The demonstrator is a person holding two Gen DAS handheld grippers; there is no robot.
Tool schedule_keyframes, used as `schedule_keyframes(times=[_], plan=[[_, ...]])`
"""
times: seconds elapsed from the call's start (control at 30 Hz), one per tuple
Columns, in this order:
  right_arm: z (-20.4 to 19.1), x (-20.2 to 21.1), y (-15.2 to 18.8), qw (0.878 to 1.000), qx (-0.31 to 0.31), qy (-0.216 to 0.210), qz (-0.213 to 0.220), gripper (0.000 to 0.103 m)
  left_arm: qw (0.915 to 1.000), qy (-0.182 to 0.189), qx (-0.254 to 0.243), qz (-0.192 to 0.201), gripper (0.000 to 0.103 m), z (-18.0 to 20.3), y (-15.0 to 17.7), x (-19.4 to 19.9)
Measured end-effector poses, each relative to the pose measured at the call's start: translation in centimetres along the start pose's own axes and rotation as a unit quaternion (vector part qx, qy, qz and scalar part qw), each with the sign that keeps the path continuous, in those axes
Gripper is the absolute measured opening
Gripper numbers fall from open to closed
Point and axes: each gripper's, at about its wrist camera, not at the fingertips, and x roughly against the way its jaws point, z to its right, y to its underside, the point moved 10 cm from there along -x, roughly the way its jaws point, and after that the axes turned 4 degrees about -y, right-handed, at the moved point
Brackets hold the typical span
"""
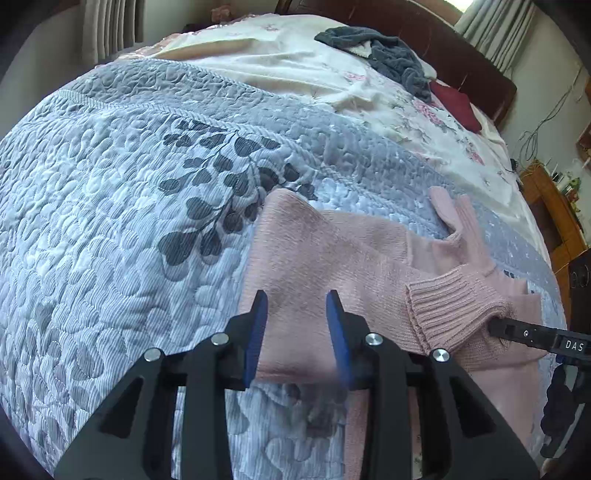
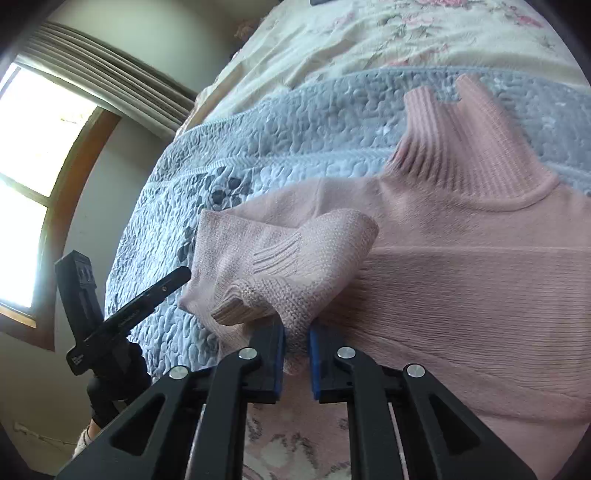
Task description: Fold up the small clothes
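1. While your right hand-held gripper (image 2: 296, 345) is pinched nearly closed on the pink sweater (image 2: 461, 266), what it's actually got between the blue pads is the ribbed cuff (image 2: 291, 280) of a sleeve, lifted and draped back over the sweater's body.
2. Your left hand-held gripper (image 1: 297, 306) has its jaws spread wide with nothing between them, hovering over the sweater's left edge.
3. That sweater is spread out on the bed, on the blue-grey quilt (image 1: 122, 221) with the dark leaf pattern, its ribbed turtleneck collar (image 2: 465, 147) pointing toward the headboard end.
4. From the left wrist view you can see the cuff bunched up at the tip of the right gripper, off to the right side.
5. Further up the bed there's a cream floral sheet (image 1: 295, 66), a crumpled dark grey garment (image 1: 388, 51) on it, and a dark red pillow (image 1: 456, 103) near the brown headboard (image 1: 443, 33).
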Motion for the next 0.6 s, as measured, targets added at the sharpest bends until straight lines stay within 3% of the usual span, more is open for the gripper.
schedule_keyframes(times=[0.27, 0.5, 0.6], plan=[[6.8, 6.7, 0.1, 0.997, -0.023, 0.050, 0.048, 0.011, 0.9983, 0.027, -0.052, -0.004, 0.033, 6.0, 0.5, -0.7], [12.1, 4.3, 2.9, 0.995, -0.058, 0.087, 0.009, 0.011, 0.9955, -0.002, -0.080, -0.052, 0.033, 7.9, 3.3, -5.0], [12.9, 3.6, 4.1, 0.994, -0.056, 0.097, -0.004, 0.013, 0.9954, -0.004, -0.082, -0.050, 0.033, 7.7, 3.4, -5.4]])
